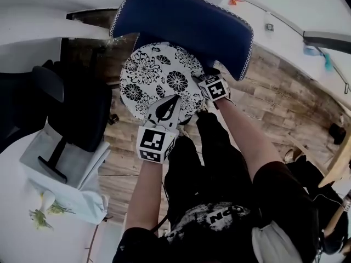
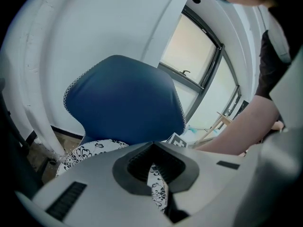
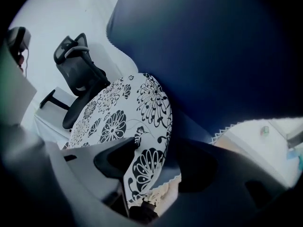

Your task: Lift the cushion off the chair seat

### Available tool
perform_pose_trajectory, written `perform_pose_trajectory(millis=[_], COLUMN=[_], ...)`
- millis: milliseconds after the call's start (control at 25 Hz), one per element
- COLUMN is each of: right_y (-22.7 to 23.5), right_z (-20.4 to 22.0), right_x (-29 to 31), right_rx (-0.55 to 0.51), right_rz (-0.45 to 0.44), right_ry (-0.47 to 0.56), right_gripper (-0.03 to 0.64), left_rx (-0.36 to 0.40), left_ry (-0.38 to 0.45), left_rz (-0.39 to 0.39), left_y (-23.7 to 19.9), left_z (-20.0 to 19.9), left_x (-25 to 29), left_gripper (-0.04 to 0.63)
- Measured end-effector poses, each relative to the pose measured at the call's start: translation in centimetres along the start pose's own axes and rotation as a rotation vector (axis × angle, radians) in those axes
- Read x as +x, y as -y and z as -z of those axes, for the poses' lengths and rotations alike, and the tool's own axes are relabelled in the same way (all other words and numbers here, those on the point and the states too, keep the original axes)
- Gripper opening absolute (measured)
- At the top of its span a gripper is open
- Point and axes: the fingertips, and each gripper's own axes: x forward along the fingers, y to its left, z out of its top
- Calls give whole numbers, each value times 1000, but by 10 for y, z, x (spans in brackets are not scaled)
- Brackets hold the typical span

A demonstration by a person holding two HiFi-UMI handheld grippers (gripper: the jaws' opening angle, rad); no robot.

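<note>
The cushion [image 1: 159,75] lies on the chair [image 1: 186,21] seat — an office chair [image 1: 82,111] stands to its left.

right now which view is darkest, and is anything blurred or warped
Right gripper view: the darkest; the right claw is almost a silhouette and the blue chair back is in shadow and soft, while the cushion is lit. Left gripper view: the window is blown out, the left claw soft up close. Head view: evenly lit, fisheye curving the wooden floor.
</note>
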Motion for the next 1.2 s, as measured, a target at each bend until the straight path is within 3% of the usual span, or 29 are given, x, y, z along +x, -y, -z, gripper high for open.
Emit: perform_pose_trajectory(millis=[200,320,400,800,1200], right_y=[-4,-8,-12,-25,-67], right_z=[6,4,2,-8,-48], right_x=[8,6,4,-18,-64], right_rx=[8,-14,-46,-84,-115], right_rz=[-32,-36,-37,-58,-114], right_ry=[-34,-29,-18,28,127], right_gripper=[247,94,57,37,35], left_rx=[-12,-18,-20,-17,27], left_ry=[14,12,17,40,80], left_rz=[-4,-17,-27,-36,-73], left_y=[-7,-12,-14,-8,-15], left_z=[-2,1,1,-12,-44], left_x=[-3,-6,-8,-16,-49], left_gripper=[14,14,14,14,14])
